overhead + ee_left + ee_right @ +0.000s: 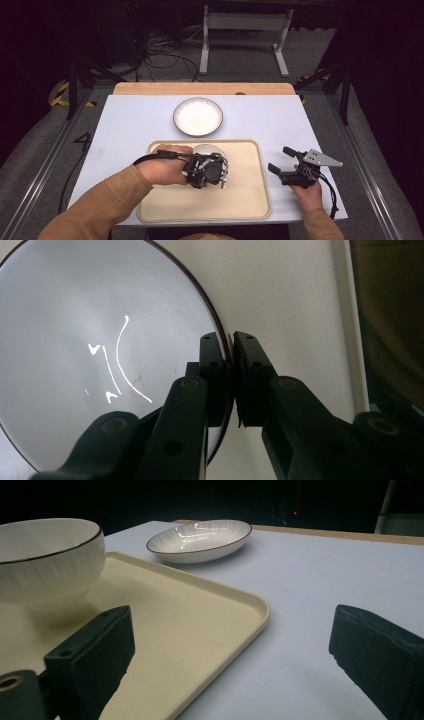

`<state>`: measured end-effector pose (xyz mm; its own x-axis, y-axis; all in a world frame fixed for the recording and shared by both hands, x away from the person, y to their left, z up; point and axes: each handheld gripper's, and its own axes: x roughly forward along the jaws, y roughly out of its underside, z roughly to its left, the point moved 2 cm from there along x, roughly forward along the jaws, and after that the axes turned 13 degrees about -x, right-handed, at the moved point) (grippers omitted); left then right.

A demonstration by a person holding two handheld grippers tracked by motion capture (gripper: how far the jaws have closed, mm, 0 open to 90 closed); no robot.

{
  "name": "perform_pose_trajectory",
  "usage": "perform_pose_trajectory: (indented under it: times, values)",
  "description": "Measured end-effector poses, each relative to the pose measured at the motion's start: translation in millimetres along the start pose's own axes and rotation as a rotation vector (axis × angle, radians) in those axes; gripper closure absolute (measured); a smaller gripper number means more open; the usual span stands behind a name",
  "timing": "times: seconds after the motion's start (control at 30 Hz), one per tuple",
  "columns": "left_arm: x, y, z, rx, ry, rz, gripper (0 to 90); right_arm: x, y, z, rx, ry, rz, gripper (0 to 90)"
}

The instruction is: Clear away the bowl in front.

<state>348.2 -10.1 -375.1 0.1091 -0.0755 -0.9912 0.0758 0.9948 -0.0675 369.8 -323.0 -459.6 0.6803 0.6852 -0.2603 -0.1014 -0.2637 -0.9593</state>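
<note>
Left tongs clamp the bowl rim on the tray; right tongs wait agape. Next, likely lift carefully.

A "4" on the floor.

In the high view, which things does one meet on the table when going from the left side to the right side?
Left gripper, shut on the bowl rim over the tray → right gripper, open, beside the tray. The plate lies farther back.
</note>
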Motion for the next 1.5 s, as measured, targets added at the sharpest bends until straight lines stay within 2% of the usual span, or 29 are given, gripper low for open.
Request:
perform_pose_trajectory:
  times: [0.1, 0.17, 0.4, 0.83, 1.07, 1.5]
  values:
    - [1.9, -1.1, 0.2, 0.001, 0.001, 0.007, 83.6, 0.0, 0.0, 0.0, 0.000, 0.000, -0.001, 5.0]
    - [4.3, -1.4, -0.5, 0.000, 0.001, -0.005, 83.8, 0.0, 0.0, 0.1, 0.000, 0.001, -0.001, 5.0]
    - [12.3, -1.7, 0.3, 0.001, 0.020, 0.012, 83.7, 0.0, 0.0, 0.1, 0.000, -0.002, 0.000, 5.0]
    - [23.9, -3.4, 1.5, -0.004, 0.025, 0.016, 83.8, 0.0, 0.0, 0.1, -0.002, 0.000, -0.003, 5.0]
    - [25.5, -3.9, 1.2, 0.001, 0.022, 0.002, 84.1, -0.2, 0.0, 0.1, 0.001, 0.000, -0.002, 5.0]
    - [27.0, -1.2, 1.5, -0.024, 0.031, 0.005, 83.9, 0.0, 0.0, 0.1, -0.002, 0.000, -0.002, 5.0]
